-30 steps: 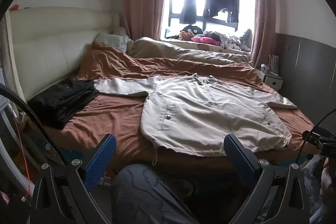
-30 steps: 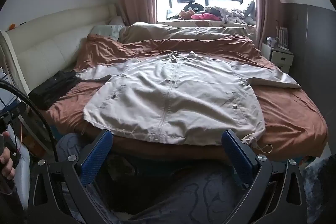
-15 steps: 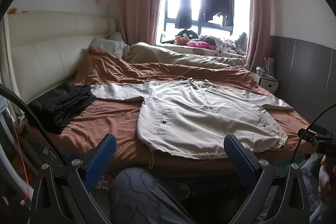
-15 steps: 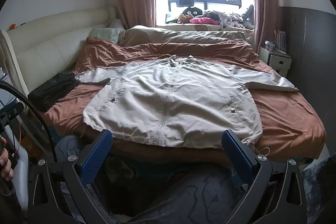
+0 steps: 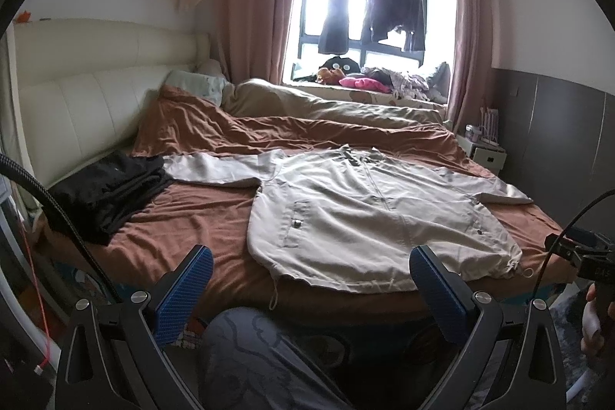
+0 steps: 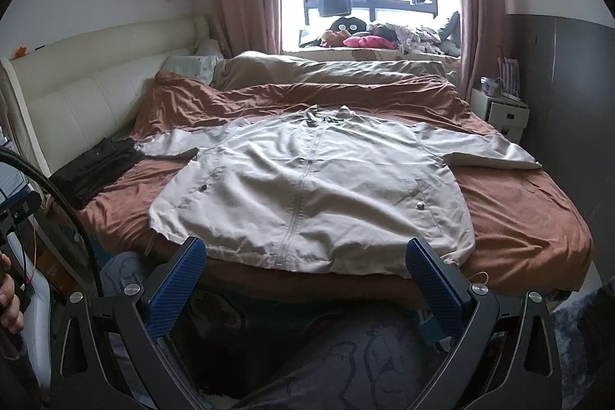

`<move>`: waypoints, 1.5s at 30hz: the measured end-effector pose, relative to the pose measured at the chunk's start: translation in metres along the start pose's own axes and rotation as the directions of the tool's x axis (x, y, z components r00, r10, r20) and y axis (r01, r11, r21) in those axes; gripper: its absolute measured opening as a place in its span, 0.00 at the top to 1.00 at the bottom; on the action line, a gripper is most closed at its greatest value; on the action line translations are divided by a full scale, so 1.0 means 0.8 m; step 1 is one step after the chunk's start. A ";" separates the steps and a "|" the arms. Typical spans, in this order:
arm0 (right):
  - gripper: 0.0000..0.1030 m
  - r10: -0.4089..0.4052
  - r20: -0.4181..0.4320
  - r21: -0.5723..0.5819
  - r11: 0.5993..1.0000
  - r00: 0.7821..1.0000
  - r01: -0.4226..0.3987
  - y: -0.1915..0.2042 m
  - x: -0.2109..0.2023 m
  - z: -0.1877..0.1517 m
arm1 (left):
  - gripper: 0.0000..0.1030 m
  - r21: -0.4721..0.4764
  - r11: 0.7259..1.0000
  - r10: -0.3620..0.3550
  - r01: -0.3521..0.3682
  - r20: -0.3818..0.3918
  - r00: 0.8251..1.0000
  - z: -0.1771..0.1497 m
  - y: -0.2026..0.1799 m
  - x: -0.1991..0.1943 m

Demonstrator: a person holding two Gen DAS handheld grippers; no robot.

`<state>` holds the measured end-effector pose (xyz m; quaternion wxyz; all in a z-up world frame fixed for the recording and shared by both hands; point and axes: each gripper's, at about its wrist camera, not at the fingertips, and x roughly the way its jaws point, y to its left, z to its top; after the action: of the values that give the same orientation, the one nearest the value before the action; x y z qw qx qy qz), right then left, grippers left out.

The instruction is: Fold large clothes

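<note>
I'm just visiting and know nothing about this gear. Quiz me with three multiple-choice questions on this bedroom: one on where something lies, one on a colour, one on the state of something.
1. Where is the black folded pile?
A. on the windowsill
B. on the bed by the jacket's sleeve, near the headboard
C. on the nightstand

2. What colour is the bed cover?
A. rust brown
B. green
C. white

3. How is the beige jacket lying?
A. rolled into a ball
B. hanging on a rod
C. spread flat, front up, sleeves out

Answers:
1 B: it lies by the sleeve end on the headboard side.
2 A: brown fabric shows all around the jacket.
3 C: its zipper faces up and both sleeves stretch sideways.
</note>
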<state>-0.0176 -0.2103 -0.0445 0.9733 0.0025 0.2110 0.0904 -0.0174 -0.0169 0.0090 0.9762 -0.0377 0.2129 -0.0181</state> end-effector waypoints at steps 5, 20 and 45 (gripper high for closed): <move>0.00 -0.002 0.014 0.005 1.000 1.000 0.002 -0.002 -0.002 -0.001 | 0.00 -0.003 1.000 0.002 -0.002 0.000 1.000 0.002 0.003 -0.001; 0.00 0.011 0.031 0.027 1.000 0.999 -0.011 0.001 -0.007 0.006 | 0.00 -0.034 0.999 0.007 -0.006 0.023 1.000 0.006 0.016 -0.008; 0.00 -0.011 -0.012 0.023 1.000 1.000 0.011 0.000 0.057 0.036 | 0.00 -0.066 0.997 0.038 -0.039 -0.027 0.999 0.025 0.047 0.049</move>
<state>0.0352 -0.2013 -0.0372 0.9724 0.0121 0.2180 0.0827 0.0276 0.0199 0.0078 0.9717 -0.0657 0.2267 0.0073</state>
